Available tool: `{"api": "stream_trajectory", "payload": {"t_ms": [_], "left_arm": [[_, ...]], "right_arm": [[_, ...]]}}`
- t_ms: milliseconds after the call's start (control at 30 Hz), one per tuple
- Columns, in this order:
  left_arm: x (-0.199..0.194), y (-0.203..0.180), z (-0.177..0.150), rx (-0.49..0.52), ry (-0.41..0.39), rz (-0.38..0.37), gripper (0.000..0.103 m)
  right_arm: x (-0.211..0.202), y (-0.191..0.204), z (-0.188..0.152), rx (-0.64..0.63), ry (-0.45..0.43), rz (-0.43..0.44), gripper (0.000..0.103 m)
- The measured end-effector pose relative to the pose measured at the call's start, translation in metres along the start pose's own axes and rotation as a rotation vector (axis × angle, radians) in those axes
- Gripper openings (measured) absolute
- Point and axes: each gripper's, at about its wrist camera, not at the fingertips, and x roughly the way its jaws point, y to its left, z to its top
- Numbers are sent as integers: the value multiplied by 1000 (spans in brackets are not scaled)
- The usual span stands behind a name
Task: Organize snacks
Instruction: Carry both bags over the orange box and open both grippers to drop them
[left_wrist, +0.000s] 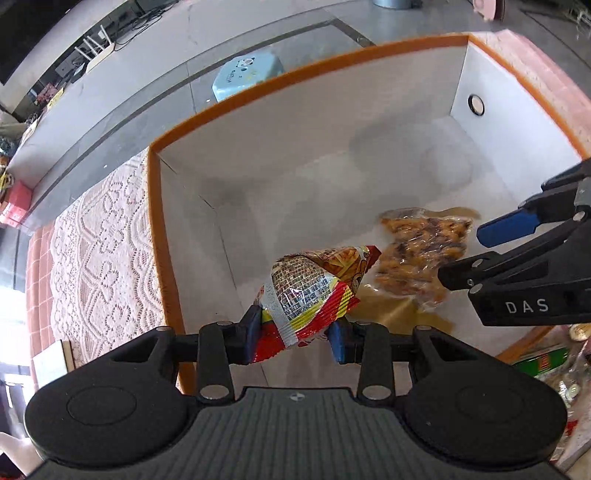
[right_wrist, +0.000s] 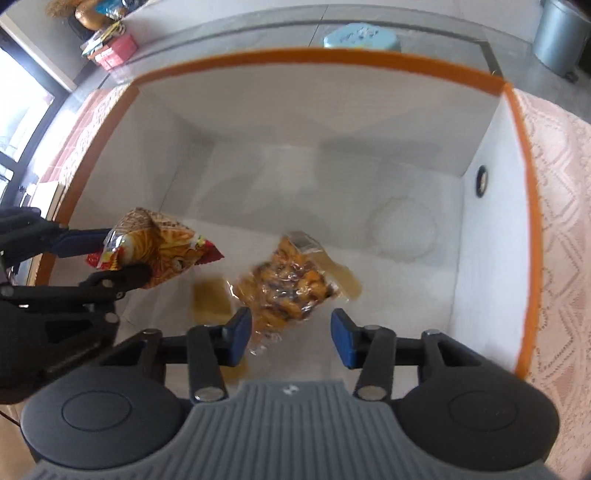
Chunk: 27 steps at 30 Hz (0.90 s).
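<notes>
L gripper (left_wrist: 297, 338): clamped on chip bag (left_wrist: 314, 291), over box (left_wrist: 295, 74)
R gripper (right_wrist: 291, 338): jaws apart, holding nothing
Clear pack (right_wrist: 286, 286): on box floor
Surface: lace cloth (left_wrist: 99, 251)
Room: gray floor, blue stool (left_wrist: 245, 72)

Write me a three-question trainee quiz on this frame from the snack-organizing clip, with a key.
1. True or false: the left gripper holds nothing.
2. Which packet already lies on the floor of the orange-rimmed box? A) the red and yellow snack bag B) the clear packet of brown snacks
3. Fill in: the right gripper hangs above the clear packet with its fingers ____.

Key: 1 false, its fingers are shut on the red and yellow snack bag; 2 B; 3 open.
</notes>
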Motion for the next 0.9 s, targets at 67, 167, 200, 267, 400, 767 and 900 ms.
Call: {"api": "stream_trajectory", "payload": {"t_ms": [67, 167, 200, 267, 400, 767, 900], "left_arm": [[-1, -4, 0, 26, 1, 19, 42], [0, -11, -1, 62, 11, 52, 50], [1, -11, 2, 70, 13, 61, 50], [2, -14, 2, 74, 17, 75, 57], [1, -16, -3, 84, 5, 90, 73], [-37, -12, -9, 59, -84, 70, 86], [-56, -9, -15, 9, -124, 37, 86]], "right_arm": [[3, 2, 0, -20, 2, -5, 39], [8, 7, -4, -33, 19, 0, 37], [9, 8, -5, -35, 19, 0, 37], [9, 12, -7, -46, 11, -12, 37], [9, 12, -5, -51, 1, -28, 43], [-2, 3, -11, -11, -23, -65, 61], [-14, 3, -16, 4, -42, -69, 68]]}}
